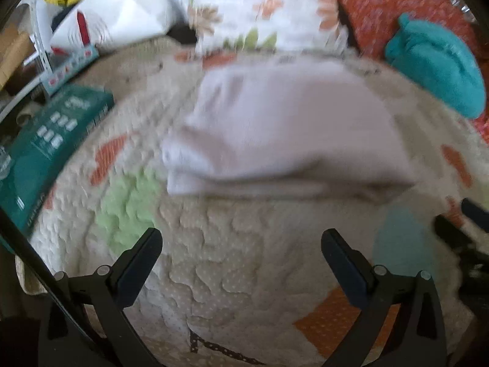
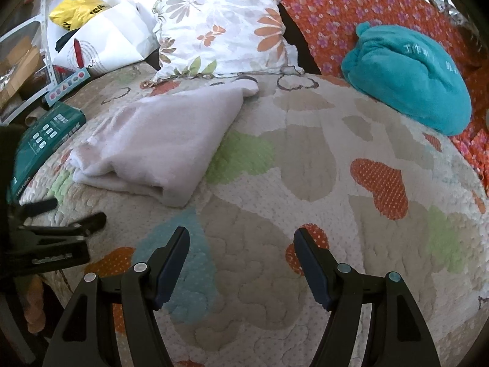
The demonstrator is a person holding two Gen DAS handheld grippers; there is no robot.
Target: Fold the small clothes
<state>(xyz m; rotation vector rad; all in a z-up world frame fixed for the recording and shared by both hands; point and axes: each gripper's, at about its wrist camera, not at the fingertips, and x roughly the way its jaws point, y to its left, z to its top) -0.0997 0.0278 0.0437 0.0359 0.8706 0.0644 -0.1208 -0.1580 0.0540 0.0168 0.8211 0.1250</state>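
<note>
A pale pink-white garment (image 1: 284, 128) lies folded on the quilted bed cover (image 1: 220, 263); the left wrist view is blurred. It also shows in the right wrist view (image 2: 159, 146), to the left of centre. My left gripper (image 1: 241, 238) is open and empty, just in front of the garment's near edge, above the quilt. My right gripper (image 2: 241, 238) is open and empty over the quilt (image 2: 305, 159), to the right of the garment and nearer than it. The left gripper also shows at the left edge of the right wrist view (image 2: 73, 211).
A floral pillow (image 2: 226, 27) and an orange flowered cushion (image 2: 366, 9) stand at the back. A teal plush bundle (image 2: 409, 82) lies at the right. A green box (image 2: 39, 140), white bag (image 2: 104, 42) and yellow bag (image 2: 76, 6) sit at the left.
</note>
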